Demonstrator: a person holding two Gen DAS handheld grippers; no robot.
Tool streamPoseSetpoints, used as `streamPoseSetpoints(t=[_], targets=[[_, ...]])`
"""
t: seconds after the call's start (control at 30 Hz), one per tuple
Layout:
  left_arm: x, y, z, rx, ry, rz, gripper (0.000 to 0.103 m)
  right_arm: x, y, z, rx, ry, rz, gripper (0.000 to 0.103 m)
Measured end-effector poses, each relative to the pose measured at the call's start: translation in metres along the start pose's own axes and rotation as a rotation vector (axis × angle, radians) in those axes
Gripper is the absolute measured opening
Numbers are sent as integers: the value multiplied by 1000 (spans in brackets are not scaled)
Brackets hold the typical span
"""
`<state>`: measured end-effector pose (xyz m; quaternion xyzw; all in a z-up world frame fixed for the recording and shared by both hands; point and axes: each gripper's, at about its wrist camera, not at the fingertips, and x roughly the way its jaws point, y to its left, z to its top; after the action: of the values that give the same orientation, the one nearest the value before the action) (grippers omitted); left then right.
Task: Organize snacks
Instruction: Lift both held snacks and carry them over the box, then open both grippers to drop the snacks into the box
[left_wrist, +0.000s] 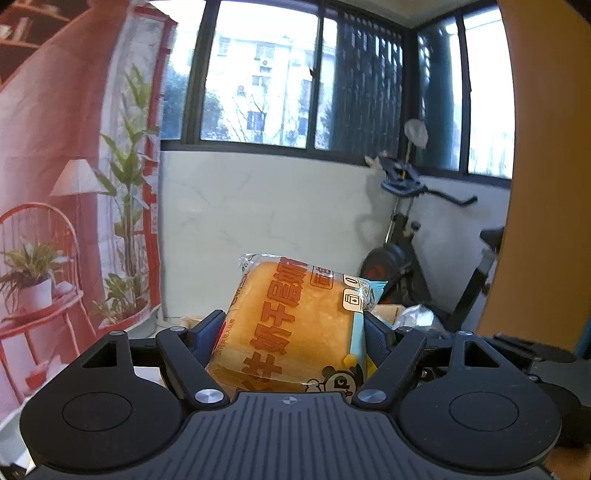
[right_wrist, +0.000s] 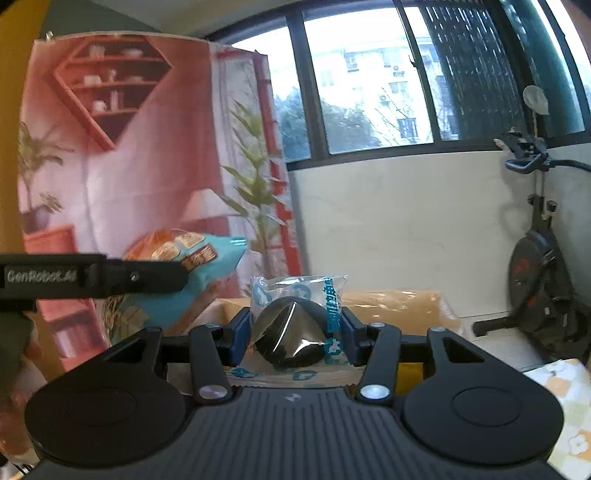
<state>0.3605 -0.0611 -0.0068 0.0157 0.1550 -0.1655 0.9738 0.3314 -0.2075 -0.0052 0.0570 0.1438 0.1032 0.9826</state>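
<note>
Window behind; left tongs (left_wrist: 291, 328) clamp bread pack (left_wrist: 295, 328); right tongs (right_wrist: 291, 328) clamp dark-cake packet (right_wrist: 295, 325), cardboard box (right_wrist: 391, 310) beyond.

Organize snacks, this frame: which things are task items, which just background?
Job:
- packaged bread in left gripper
- dark snack in clear wrapper in right gripper
- cardboard box

Lying about:
- exercise bike
- printed backdrop
- window

Left hand-held gripper (left_wrist: 291, 332) clamps wrapped bread (left_wrist: 295, 328) — lifted, window behind.
</note>
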Motion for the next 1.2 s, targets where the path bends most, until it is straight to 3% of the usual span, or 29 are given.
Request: streamPoseSetpoints(t=[0.2,0.47,0.53,0.77,0.93,1.2], targets=[[32,-2,-9,23,81,8,79,21,-15,-14,-11,20,-71,51],[45,13,-24,46,170,20,83,33,-22,-32,-32,66,-63,56],[42,15,-23,61,161,30,86,31,-21,-33,-34,71,-58,60],[20,21,-18,48,137,24,86,18,-15,-37,-37,72,-76,62],[-5,26,-22,14,123,22,86,-4,-10,-40,-50,45,-95,67],[-54,28,-41,-20,102,12,86,-51,-11,-47,-23,10,-112,68]])
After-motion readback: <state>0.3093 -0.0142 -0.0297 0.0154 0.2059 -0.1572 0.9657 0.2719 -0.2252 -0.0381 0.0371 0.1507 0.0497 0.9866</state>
